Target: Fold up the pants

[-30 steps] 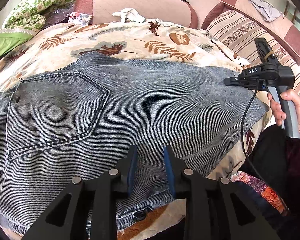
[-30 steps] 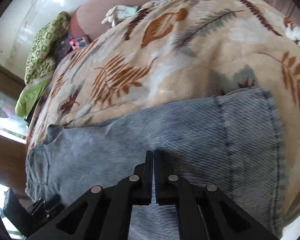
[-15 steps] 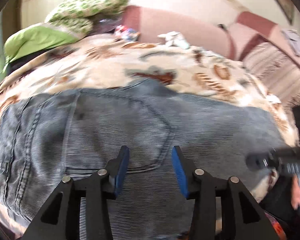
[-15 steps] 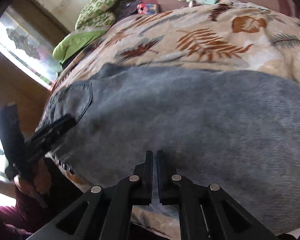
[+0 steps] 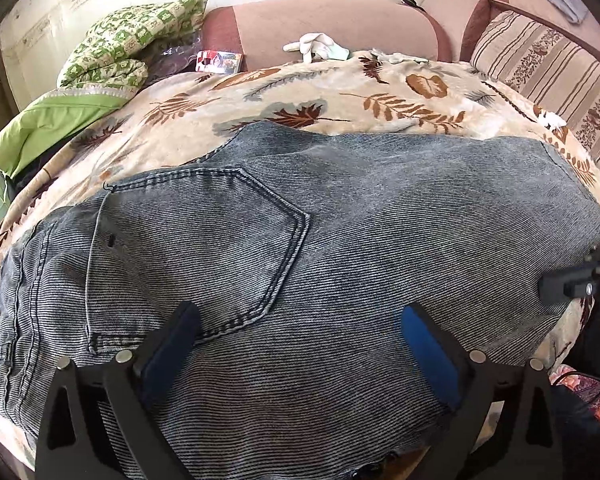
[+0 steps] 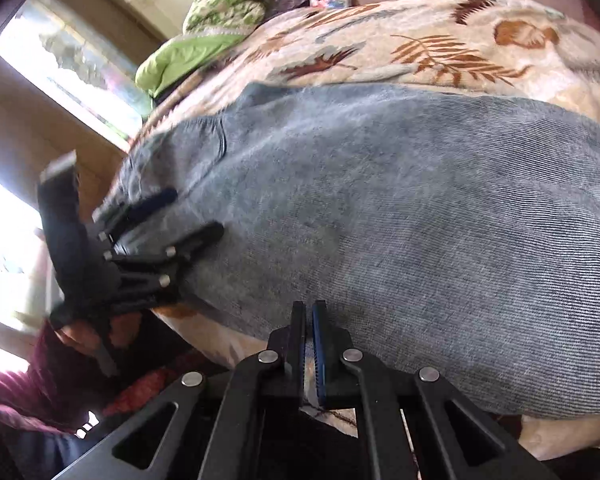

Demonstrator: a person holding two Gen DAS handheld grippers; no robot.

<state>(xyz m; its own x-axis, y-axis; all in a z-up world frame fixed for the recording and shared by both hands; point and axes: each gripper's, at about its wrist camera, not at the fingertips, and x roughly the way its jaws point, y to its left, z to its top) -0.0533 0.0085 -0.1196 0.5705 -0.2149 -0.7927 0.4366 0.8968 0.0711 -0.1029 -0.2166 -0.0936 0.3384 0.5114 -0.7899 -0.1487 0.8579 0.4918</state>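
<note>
On the leaf blanket point(image 5: 380, 96) of the bed: gray pants point(image 5: 340, 240) lying flat. Above the pants: left claw point(image 5: 296, 344) opening wide, gripping nothing. Right claw point(image 6: 309, 344) closed, empty.

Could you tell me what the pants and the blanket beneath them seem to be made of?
Pants: grey washed denim, judging by the diagonal twill ribbing and double-stitched pocket seams. Blanket: probably plush fleece, with a soft, slightly fuzzy sheen and a printed leaf pattern.
</note>
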